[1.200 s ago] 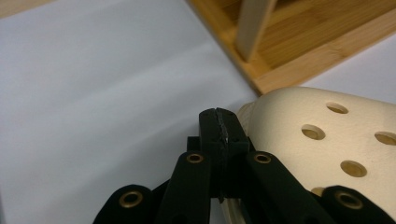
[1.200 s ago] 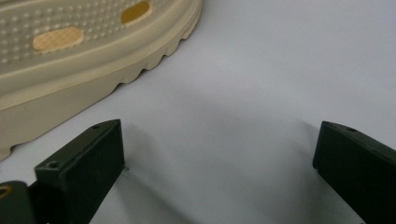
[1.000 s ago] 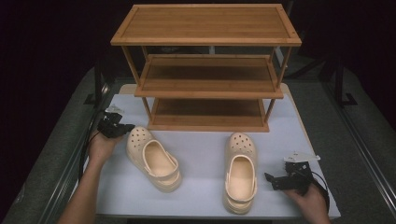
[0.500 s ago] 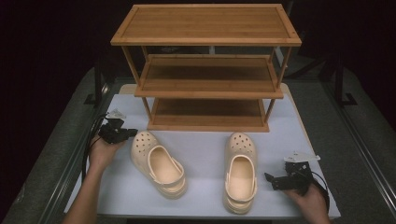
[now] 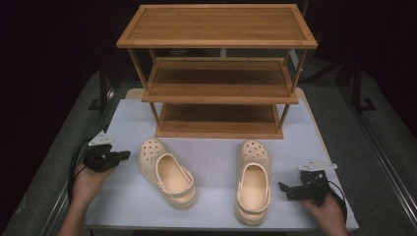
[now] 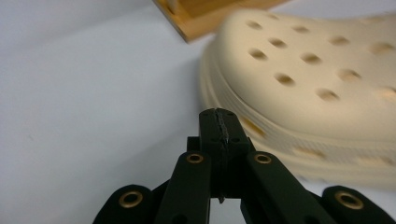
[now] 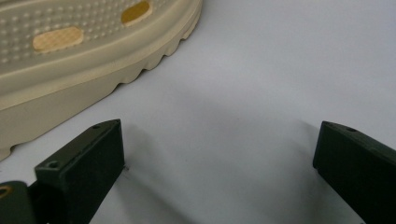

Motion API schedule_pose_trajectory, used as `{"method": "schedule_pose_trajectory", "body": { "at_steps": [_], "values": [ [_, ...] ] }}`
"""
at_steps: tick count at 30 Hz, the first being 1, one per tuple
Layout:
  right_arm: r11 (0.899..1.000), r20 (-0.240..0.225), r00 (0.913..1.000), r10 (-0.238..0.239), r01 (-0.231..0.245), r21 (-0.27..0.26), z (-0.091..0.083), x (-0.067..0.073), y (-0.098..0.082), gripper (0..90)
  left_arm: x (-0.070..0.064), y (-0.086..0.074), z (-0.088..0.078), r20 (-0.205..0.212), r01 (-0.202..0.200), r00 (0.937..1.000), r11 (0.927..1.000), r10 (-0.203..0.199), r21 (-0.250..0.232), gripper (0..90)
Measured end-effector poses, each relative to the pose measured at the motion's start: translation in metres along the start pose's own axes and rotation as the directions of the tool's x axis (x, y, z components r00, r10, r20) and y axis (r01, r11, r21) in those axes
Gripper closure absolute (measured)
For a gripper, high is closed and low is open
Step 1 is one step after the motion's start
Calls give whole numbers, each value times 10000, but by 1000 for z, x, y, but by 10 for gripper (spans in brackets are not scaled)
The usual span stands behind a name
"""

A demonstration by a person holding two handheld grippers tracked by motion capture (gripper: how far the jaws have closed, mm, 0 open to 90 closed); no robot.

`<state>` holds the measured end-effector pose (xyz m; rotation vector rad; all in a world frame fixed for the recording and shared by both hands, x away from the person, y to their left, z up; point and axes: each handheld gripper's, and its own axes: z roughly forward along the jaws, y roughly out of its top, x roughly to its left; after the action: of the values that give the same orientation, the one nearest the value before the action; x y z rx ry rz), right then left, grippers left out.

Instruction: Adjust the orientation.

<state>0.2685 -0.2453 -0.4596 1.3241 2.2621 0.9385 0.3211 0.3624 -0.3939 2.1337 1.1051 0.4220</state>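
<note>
Two clogs flanked | left gripper (image 5: 123, 155) pressed together, left clog (image 5: 167, 172) just ahead, heel angled away | right gripper (image 5: 284, 189) spread apart, right clog (image 5: 253, 182) just ahead, lengthwise across it

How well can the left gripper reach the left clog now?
Probably yes: the left gripper sits just beside the left clog with bare table between, but its jaws are shut and must open first.

Bare table (image 5: 216, 157) between 2 clogs (image 5: 167, 172); rack (image 5: 219, 93) blocks behind
</note>
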Motion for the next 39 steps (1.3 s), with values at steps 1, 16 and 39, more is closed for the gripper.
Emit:
{"method": "schedule_pose_trajectory", "body": {
  "at_steps": [1,16,39],
  "values": [
    [10000,3,10000,4,-4,0,0,0,0,14,-8,-9,-3,136,-54,9999,10000,54,69,900],
    [10000,6,10000,26,-26,12,0,0,0,14,-37,-24,10,790,-515,9957,9977,478,447,900],
    [10000,0,10000,15,-15,20,0,0,0,14,-41,9,39,672,-1017,9930,9929,976,612,900]
  ]
}}
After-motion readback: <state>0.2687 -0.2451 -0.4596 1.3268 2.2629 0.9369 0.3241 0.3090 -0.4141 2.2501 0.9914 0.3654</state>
